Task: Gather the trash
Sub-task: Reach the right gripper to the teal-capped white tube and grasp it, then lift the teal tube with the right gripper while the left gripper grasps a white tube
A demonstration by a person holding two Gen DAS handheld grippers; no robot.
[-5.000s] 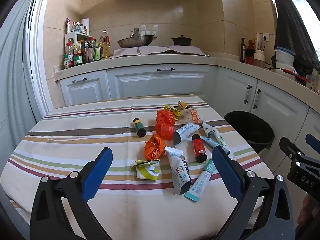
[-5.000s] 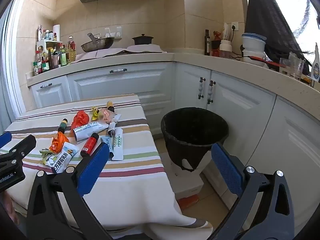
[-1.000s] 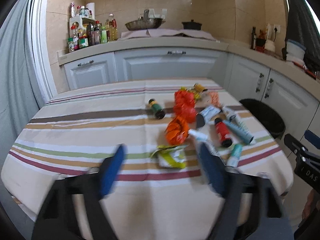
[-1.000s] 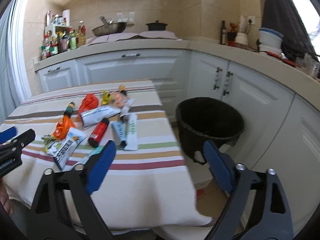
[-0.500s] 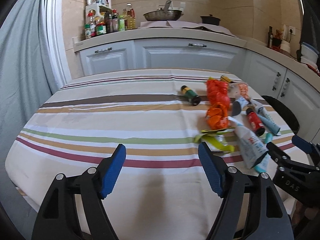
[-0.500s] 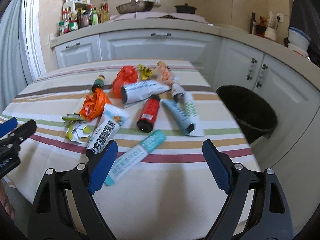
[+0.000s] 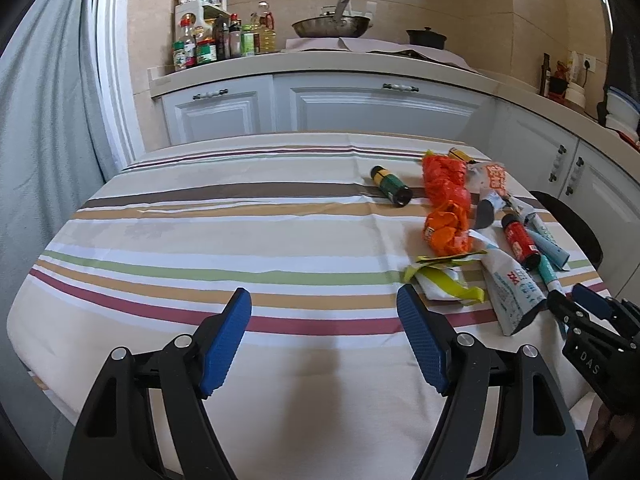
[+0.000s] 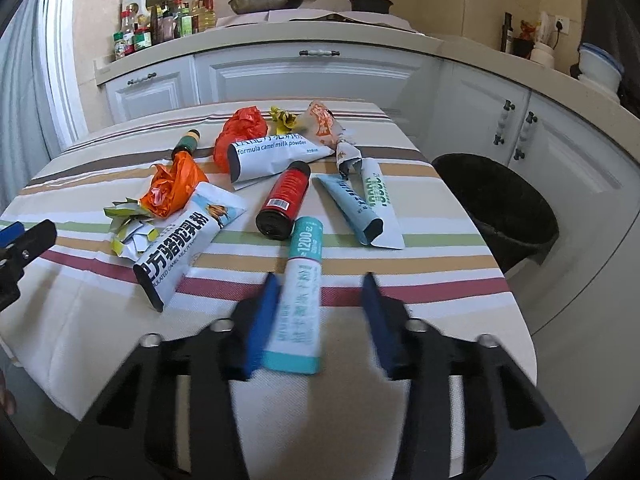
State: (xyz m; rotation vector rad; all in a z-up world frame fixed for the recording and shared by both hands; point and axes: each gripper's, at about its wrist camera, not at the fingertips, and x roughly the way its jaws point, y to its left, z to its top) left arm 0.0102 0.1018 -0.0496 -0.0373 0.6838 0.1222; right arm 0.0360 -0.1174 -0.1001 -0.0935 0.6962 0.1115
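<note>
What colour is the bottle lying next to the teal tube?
Red, with a black cap: the bottle shows best in the right wrist view.

Left gripper (image 7: 324, 320), right gripper (image 8: 318, 312): black angular frames, blue ribbed pads, silver screws, white "DAS" lettering.

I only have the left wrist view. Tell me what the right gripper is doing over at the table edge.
Observer: The right gripper has just been closing, with the teal tube lying lengthwise between its fingers.
Operator: Report whether it is gripped.
Observer: Not yet. One finger stands clear of the tube's side, with bare tablecloth showing in the gap.
</note>
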